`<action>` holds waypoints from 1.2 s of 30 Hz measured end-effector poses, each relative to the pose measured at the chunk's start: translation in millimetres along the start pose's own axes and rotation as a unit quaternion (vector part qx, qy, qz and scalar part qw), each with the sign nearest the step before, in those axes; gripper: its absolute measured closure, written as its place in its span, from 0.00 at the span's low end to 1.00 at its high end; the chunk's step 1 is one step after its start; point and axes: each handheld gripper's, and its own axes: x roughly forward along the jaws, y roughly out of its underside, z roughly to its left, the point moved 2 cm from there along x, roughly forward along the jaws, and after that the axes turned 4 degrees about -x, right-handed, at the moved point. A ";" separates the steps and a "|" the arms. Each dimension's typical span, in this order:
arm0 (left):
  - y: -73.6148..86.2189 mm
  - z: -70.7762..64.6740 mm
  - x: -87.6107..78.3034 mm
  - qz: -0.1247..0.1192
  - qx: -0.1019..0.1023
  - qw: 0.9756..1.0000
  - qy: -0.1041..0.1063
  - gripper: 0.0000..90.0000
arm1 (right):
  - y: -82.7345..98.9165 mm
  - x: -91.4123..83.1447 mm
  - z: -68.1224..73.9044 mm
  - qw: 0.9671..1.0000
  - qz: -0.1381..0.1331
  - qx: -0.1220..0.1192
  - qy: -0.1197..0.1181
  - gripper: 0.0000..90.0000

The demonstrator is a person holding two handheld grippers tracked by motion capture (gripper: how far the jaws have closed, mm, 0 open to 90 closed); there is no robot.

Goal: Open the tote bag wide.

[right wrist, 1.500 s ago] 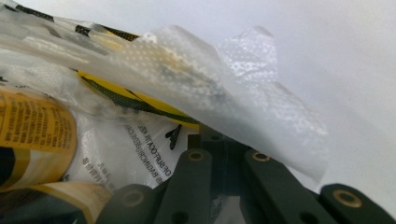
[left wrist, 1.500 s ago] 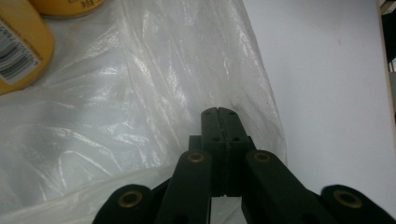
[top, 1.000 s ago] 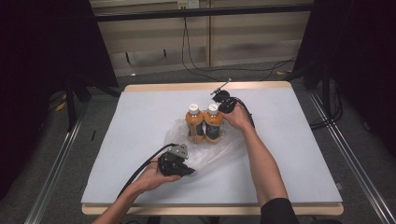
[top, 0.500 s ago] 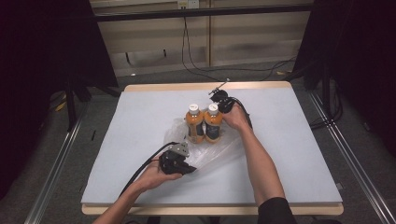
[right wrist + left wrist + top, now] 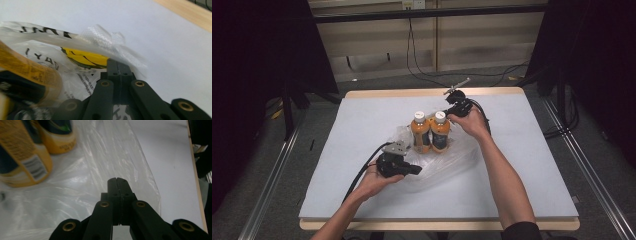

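Work in hand: two orange drink bottles stand inside a clear plastic bag (image 5: 447, 162) on a white table (image 5: 362, 125) with a pale wooden edge; each hand grips part of the bag

Left bottle (image 5: 420, 132): upright, white cap, orange and dark label; near the table's middle, touching its neighbour

Right bottle (image 5: 440, 131): upright, white cap, same label; just beside the right gripper

Bag: crumpled film spread around the bottle bases and toward the person; black print and a yellow patch show through it in the right gripper view

Left gripper (image 5: 116, 181): jaws pressed together with no gap; the tips lie on the bag's film near its edge, and it seems a fold is pinched between them; in the high view it lies low at the bag's near left side

Right gripper (image 5: 117, 65): jaws fully closed; a bunched edge of the bag rises right at the tips, apparently caught between them; in the high view it sits at the far right of the bottles

Cables: one black cable trails from each gripper
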 end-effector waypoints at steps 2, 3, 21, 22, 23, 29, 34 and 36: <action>-3.0 4.4 -6.5 -0.013 -0.005 1.000 -0.008 1.00 | 0.4 -9.7 -0.4 1.000 -0.013 0.003 -0.002 1.00; -4.0 6.1 -8.5 -0.018 -0.007 1.000 -0.011 1.00 | 1.2 -14.0 -0.5 1.000 -0.017 0.004 -0.002 1.00; -4.0 45.5 -36.2 -0.088 -0.068 0.991 -0.080 0.97 | 46.0 -73.8 7.3 0.997 -0.073 0.001 -0.002 1.00; -4.4 44.1 -37.9 -0.088 -0.064 0.991 -0.079 0.96 | 48.3 -77.5 8.5 0.997 -0.077 -0.002 -0.002 1.00; -4.8 41.0 -40.1 -0.093 -0.062 0.991 -0.075 0.95 | 50.1 -80.3 9.4 0.996 -0.084 -0.003 -0.003 1.00; -4.0 26.7 -51.2 -0.112 -0.041 0.991 -0.068 0.85 | 69.3 -106.6 18.5 0.993 -0.120 0.002 0.013 0.62; 3.5 21.6 -61.4 -0.125 -0.045 0.987 -0.094 0.70 | 88.5 -124.0 19.5 0.989 -0.139 0.020 0.040 0.25; 7.2 21.3 -65.9 -0.125 -0.045 0.985 -0.106 0.62 | 95.0 -131.0 20.6 0.988 -0.150 0.021 0.037 0.15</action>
